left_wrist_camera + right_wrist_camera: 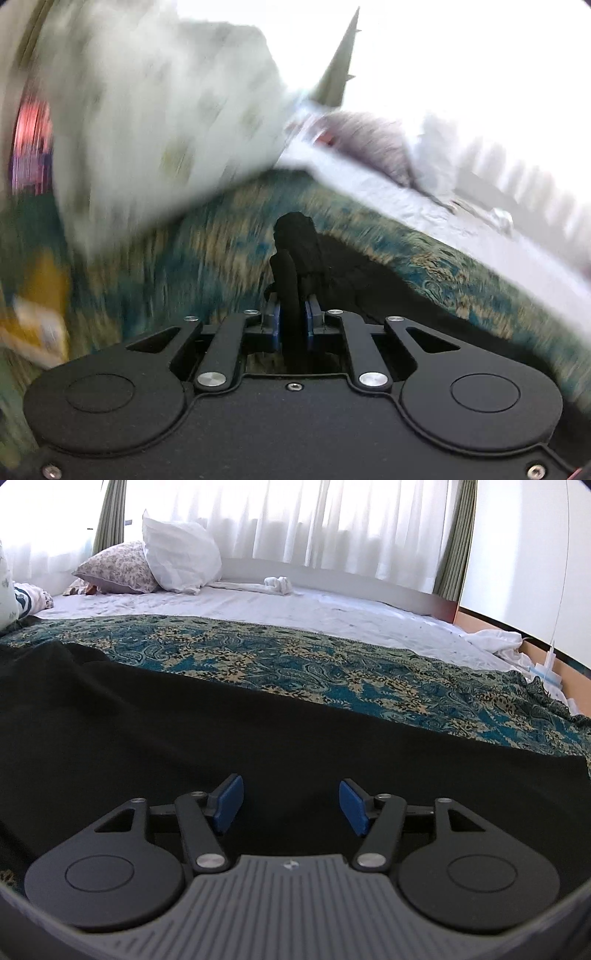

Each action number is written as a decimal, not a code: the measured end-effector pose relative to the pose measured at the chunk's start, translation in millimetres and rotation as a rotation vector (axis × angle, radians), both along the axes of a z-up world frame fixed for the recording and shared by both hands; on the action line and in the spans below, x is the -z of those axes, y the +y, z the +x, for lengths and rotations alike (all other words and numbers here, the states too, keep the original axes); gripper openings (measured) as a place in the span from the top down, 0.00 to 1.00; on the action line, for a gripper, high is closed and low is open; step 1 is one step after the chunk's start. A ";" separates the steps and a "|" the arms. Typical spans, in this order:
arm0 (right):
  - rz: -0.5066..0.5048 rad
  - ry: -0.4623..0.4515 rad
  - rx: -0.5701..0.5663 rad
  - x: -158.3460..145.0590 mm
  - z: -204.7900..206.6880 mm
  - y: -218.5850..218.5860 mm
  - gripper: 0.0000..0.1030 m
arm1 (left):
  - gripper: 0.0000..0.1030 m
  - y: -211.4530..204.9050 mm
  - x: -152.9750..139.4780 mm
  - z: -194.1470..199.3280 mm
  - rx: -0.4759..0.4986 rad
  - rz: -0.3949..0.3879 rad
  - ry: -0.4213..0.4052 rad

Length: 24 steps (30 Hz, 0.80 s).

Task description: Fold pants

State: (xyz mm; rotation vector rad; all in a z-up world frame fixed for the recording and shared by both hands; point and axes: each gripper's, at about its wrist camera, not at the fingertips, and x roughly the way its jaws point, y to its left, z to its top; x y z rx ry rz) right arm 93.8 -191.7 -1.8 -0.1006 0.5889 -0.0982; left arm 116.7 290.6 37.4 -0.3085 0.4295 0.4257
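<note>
Black pants [184, 720] lie spread over a teal and cream patterned blanket [295, 661] on a bed. In the right wrist view my right gripper [291, 805] hovers just above the black cloth with its blue pads [229, 805] wide apart and nothing between them. In the left wrist view, which is blurred, my left gripper [294, 317] is shut on a bunched fold of the black pants [299, 251] that sticks up between the blue pads. More of the dark fabric trails off to the right over the blanket [221, 229].
A white sheet [258, 605] covers the far half of the bed. A floral pillow [114, 568], a white pillow [177, 554] and a small white bundle [277, 583] lie near sheer curtains [314, 520]. Pale patterned cloth [147, 110] fills the upper left of the left wrist view.
</note>
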 end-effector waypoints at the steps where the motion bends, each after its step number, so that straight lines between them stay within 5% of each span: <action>1: 0.000 0.001 0.001 0.9 -0.3 0.1 0.29 | 0.88 -3.8 -0.4 1.1 0.009 0.037 0.016; 6: 0.003 0.002 -0.005 1.1 0.5 -2.0 0.27 | 0.77 13.8 24.2 13.4 -0.049 -0.036 0.178; 9: 0.009 0.008 -0.006 1.7 0.8 -2.9 0.27 | 0.64 6.5 20.4 12.4 -0.083 0.034 0.183; 14: 0.021 0.010 -0.004 1.7 0.7 -5.1 0.26 | 0.61 -13.4 -6.3 -0.5 -0.133 0.145 0.119; 19: 0.027 0.019 -0.004 -0.5 1.8 -5.8 0.25 | 0.55 -51.1 -31.3 -7.5 0.012 0.189 0.044; 24: 0.032 0.016 -0.012 -5.1 -3.0 -5.2 0.21 | 0.56 -94.3 -10.7 5.8 0.235 0.148 0.104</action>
